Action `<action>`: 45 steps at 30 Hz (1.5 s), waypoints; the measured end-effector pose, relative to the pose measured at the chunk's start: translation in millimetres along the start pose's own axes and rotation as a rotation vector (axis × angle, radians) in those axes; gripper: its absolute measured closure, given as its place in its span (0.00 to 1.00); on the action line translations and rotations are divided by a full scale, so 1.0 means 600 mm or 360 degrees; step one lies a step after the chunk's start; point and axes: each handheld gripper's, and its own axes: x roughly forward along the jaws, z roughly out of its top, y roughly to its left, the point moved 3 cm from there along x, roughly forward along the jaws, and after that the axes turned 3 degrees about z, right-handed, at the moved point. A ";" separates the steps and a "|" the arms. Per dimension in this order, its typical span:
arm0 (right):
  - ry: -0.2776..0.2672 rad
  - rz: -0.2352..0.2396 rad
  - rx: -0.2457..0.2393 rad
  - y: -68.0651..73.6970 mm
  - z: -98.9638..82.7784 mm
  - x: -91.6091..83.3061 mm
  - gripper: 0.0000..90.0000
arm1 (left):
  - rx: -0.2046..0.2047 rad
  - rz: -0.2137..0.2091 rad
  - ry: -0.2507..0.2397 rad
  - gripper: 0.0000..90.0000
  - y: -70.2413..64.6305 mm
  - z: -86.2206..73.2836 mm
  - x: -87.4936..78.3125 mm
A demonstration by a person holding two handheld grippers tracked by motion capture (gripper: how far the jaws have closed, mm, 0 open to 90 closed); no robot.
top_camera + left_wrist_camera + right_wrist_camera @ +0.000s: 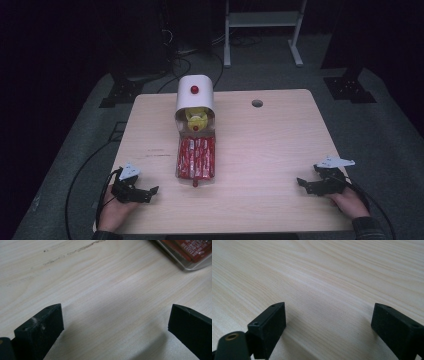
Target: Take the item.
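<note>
A: Room first. What do I have around me?

B: Dark room, grey floor (pixel 390 150) all round. A white metal frame (pixel 262 20) stands beyond the far edge, black cables (pixel 185 60) trail over the floor near it, and dark stands sit at the far left and far right.

A: And the surface?

B: Pale wood-grain desk (pixel 275 145), with a round cable hole (pixel 257 103) near the far edge and a faint dark scuff (pixel 72 251) in the grain left of centre.

A: The things on it?

B: A white cylinder container (pixel 195 95) with a red knob lies on its side at the far middle, something yellow in its open mouth. Just in front of it, a clear tray of red packets (pixel 196 157) runs toward me.

A: My grippers?

B: My left gripper (pixel 150 192) rests at the near left corner, jaws spread wide, nothing between them; the tray's corner sits just ahead. My right gripper (pixel 304 184) rests at the near right, jaws likewise spread over bare wood, well apart from the tray.
</note>
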 end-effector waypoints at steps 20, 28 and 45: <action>0.0000 0.0000 -0.0001 0.000 0.000 0.000 0.13 | 0.0008 -0.0029 -0.0044 0.00 -0.006 0.018 -0.007; 0.0000 0.0000 0.0000 0.000 0.000 0.000 0.13 | 0.0016 -0.0027 -0.0061 0.00 -0.008 0.026 -0.009; 0.0000 0.0000 0.0000 0.000 0.000 0.000 0.13 | 0.0024 -0.0022 -0.0104 0.00 -0.008 0.044 -0.014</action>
